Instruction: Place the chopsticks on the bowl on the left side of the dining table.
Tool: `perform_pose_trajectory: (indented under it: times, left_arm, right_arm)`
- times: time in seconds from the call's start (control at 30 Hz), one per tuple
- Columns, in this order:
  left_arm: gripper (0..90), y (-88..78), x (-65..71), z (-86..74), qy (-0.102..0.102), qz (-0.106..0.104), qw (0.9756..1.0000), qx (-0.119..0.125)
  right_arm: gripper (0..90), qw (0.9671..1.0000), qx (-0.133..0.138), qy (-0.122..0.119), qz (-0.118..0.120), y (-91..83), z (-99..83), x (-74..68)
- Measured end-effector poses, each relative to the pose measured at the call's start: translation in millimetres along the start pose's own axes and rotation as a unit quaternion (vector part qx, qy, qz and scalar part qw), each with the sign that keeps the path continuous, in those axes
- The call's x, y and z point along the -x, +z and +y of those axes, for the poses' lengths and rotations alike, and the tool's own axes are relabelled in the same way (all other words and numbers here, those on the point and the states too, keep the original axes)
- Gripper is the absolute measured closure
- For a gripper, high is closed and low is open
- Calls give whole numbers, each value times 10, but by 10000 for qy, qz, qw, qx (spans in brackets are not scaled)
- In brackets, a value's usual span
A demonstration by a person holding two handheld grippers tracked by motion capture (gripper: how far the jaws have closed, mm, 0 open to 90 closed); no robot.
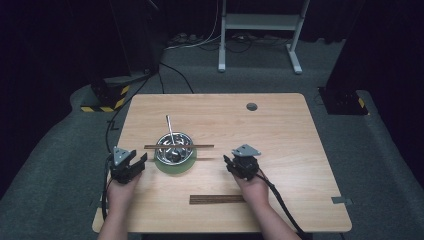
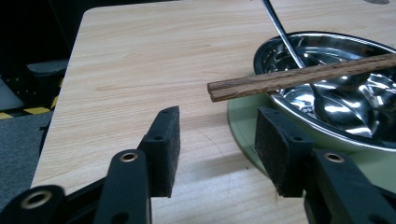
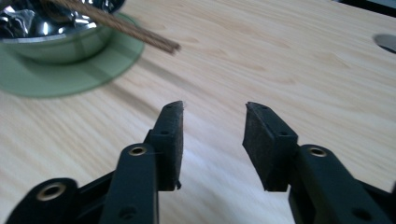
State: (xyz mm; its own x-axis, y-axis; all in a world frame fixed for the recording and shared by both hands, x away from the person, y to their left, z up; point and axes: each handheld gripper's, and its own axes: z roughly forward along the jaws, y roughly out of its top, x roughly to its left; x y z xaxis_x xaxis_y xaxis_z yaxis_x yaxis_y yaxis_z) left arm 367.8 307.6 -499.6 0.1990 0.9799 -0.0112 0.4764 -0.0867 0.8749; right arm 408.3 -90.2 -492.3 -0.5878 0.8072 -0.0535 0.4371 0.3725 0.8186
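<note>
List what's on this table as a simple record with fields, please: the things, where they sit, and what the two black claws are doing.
surface: wooden table
bowl: shiny metal bowl on a green plate, left of centre
in bowl: metal spoon, handle leaning toward the far edge
across bowl rim: wooden chopsticks, lying crosswise
near edge: dark wooden strip, flat on the table
left gripper: open, holding nothing, beside the plate
right gripper: open, holding nothing, right of the bowl

Place: a lab or recording studio
Walls: black curtains [image 1: 60, 35]
Floor: grey carpet [image 1: 45, 165], loose cables [image 1: 200, 42], hazard-striped blocks [image 1: 107, 97]
Furniture: lone wooden tabletop [image 1: 280, 135], white metal stand [image 1: 260, 30]
</note>
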Motion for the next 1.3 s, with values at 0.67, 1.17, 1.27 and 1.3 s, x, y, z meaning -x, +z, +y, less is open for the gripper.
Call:
perform_pose_trajectory:
  times: [0.67,1.17,1.27,1.3]
  left_arm:
    - [355,-295,402,179,169,-478,9967,-629]
    - [267,-226,623,-466,407,-525,9920,-1075]
    - [267,-222,634,-463,397,-516,9920,-1083]
    - [269,-221,635,-463,393,-514,9920,-1081]
  right_arm:
    - [355,9943,-217,697,-778,-923,-981,1030]
    - [217,9855,-805,1096,-1011,-1013,-1161,1281]
    - [225,9854,-834,1072,-1029,-1016,-1160,1275]
    - [226,9858,-762,1042,-1072,-1003,-1166,1270]
